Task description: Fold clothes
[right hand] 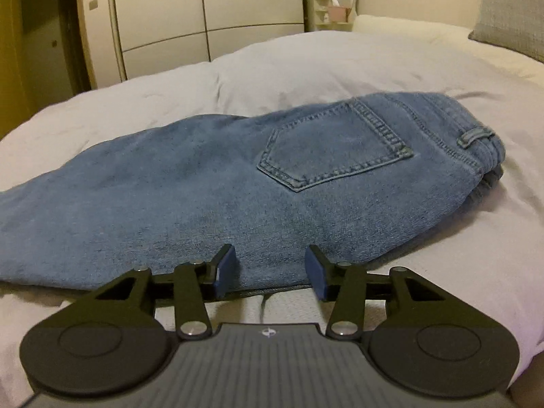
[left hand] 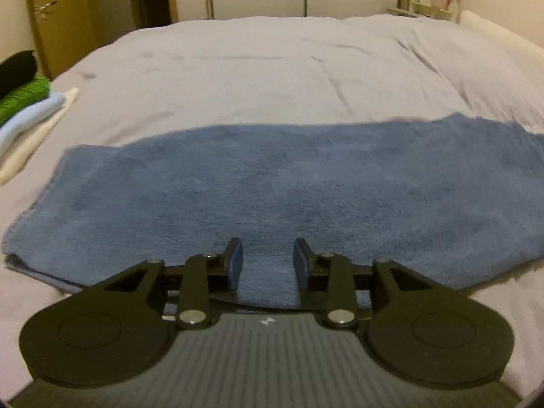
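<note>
Jeans (right hand: 238, 183) lie flat on a pale bedspread (left hand: 272, 68); wardrobe doors (right hand: 204, 17) stand behind, perhaps mirrored. Left gripper (left hand: 268, 261) and right gripper (right hand: 270, 268) jaws apart, empty.

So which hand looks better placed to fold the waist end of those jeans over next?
Probably the right. The right gripper hangs open over the jeans near the back pocket and waistband. The left gripper, also open, faces only plain leg fabric.

pale bedspread (left hand: 272, 68), wardrobe (right hand: 204, 17), perhaps shelves (right hand: 331, 10)
</note>
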The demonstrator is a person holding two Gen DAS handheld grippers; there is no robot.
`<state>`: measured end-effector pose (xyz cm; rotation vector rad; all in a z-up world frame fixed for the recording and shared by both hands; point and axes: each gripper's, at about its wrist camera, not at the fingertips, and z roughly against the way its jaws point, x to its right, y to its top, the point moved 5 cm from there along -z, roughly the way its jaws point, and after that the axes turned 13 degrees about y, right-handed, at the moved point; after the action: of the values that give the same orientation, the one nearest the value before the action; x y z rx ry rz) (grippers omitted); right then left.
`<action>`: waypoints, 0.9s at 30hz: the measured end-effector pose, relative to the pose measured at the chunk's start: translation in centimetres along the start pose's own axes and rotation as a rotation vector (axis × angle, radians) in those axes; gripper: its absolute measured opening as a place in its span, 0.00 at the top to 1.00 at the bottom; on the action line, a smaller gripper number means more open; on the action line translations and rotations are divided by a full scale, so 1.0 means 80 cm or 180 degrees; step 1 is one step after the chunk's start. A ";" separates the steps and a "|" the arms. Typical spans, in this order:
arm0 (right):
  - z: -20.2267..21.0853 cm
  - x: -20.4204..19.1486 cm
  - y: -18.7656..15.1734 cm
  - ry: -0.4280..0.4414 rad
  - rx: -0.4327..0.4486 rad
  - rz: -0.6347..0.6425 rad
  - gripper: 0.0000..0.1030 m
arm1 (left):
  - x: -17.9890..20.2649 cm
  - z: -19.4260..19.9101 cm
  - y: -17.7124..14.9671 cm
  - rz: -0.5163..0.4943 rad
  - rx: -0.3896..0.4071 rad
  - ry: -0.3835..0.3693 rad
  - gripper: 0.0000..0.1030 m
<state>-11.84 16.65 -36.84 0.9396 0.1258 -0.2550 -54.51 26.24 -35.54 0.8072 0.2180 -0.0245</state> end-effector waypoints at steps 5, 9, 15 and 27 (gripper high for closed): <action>0.022 0.008 0.018 -0.0015 0.0279 -0.0171 0.52 | -0.004 0.008 -0.006 -0.0017 0.0026 0.0052 0.70; 0.001 0.012 0.002 -0.0120 -0.0064 -0.0166 0.53 | 0.002 0.011 -0.009 -0.0119 -0.0072 0.0175 0.70; 0.044 -0.030 0.014 -0.0036 0.0005 -0.0278 0.47 | -0.007 0.050 -0.006 -0.0070 -0.0196 0.0191 0.68; 0.101 -0.120 -0.014 0.0123 -0.0061 -0.0423 0.33 | -0.044 0.134 -0.031 -0.0035 -0.0115 0.0058 0.63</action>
<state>-21.44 11.02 -30.86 0.9187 0.2264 -0.3579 -56.21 16.64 -29.42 0.7706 0.2395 -0.0234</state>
